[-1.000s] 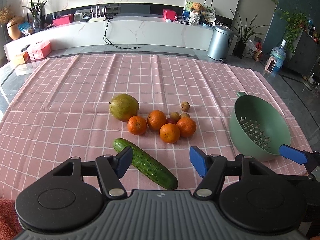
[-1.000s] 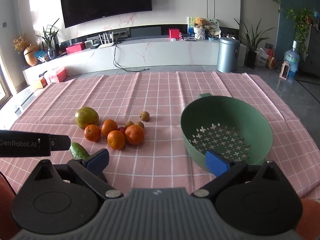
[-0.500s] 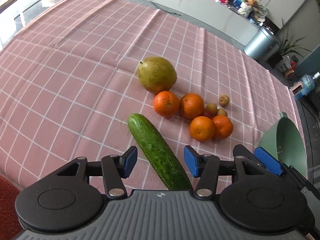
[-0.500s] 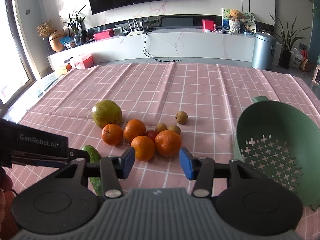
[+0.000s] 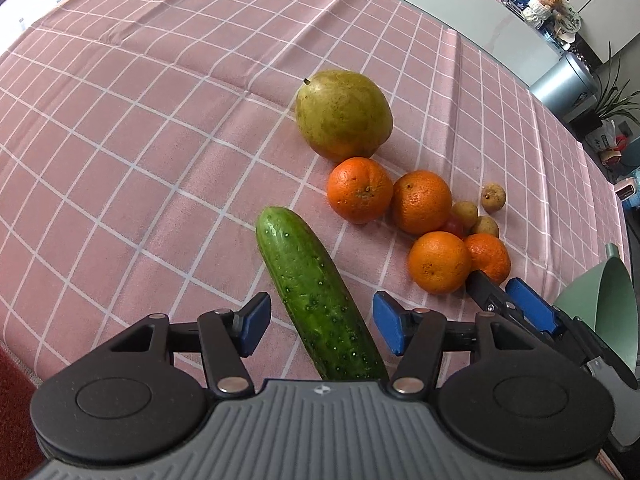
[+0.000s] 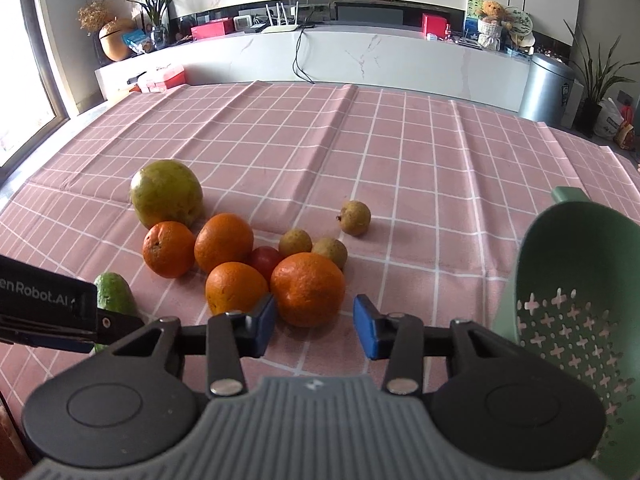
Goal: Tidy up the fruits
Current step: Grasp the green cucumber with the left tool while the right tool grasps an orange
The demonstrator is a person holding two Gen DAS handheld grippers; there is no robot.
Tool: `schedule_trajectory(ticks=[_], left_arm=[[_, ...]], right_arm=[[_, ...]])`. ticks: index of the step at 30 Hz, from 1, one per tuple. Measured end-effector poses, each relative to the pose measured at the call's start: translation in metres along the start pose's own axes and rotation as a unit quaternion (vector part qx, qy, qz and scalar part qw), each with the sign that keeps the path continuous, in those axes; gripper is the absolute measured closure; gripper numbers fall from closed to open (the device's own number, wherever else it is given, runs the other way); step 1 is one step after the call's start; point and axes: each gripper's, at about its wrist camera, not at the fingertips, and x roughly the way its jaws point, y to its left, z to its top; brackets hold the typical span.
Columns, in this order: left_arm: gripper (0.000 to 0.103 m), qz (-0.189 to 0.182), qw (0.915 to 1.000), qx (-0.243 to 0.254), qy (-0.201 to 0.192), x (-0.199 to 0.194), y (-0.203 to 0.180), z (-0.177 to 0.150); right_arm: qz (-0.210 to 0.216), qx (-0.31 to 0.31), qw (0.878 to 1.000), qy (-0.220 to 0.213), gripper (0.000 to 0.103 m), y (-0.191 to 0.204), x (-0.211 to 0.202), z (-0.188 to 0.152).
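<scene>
A green cucumber [image 5: 316, 296] lies on the pink checked cloth, its near half between the fingers of my left gripper [image 5: 320, 326]. Those jaws are opening and the pads stand clear of the cucumber on both sides. Several oranges cluster beyond it, beside a large green-yellow fruit [image 5: 344, 114]. My right gripper [image 6: 316, 328] has the nearest orange [image 6: 308, 288] just ahead of its blue pads. Its jaws are closing, with a gap still showing on the right side. Three small brown fruits and a small red fruit [image 6: 266, 260] sit behind that orange. The green colander [image 6: 580, 320] stands tilted at the right.
The left gripper's body [image 6: 40, 300] crosses the left edge of the right wrist view, over the cucumber's tip [image 6: 114, 294]. The cloth [image 6: 400, 160] spreads far behind the fruit. Beyond the table are a white low cabinet [image 6: 360, 56] and a metal bin [image 6: 548, 88].
Both grippers came down closer to the table. The left one rolled and closed in over the cucumber. The right one swung left from the colander to the oranges and its jaws narrowed.
</scene>
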Motion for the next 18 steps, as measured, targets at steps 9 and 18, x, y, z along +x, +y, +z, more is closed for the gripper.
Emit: schedule_trajectory(ticks=[9, 18], left_arm=[[0.035, 0.002, 0.9997, 0.018, 0.018, 0.013, -0.008, -0.002], [0.050, -0.016, 0.9998, 0.007, 0.011, 0.011, 0.000, -0.002]], right_arm=[[0.013, 0.015, 1.000, -0.007, 0.049, -0.004, 0.014, 0.000], [0.026, 0.020, 0.999, -0.011, 0.062, -0.002, 0.018, -0.002]])
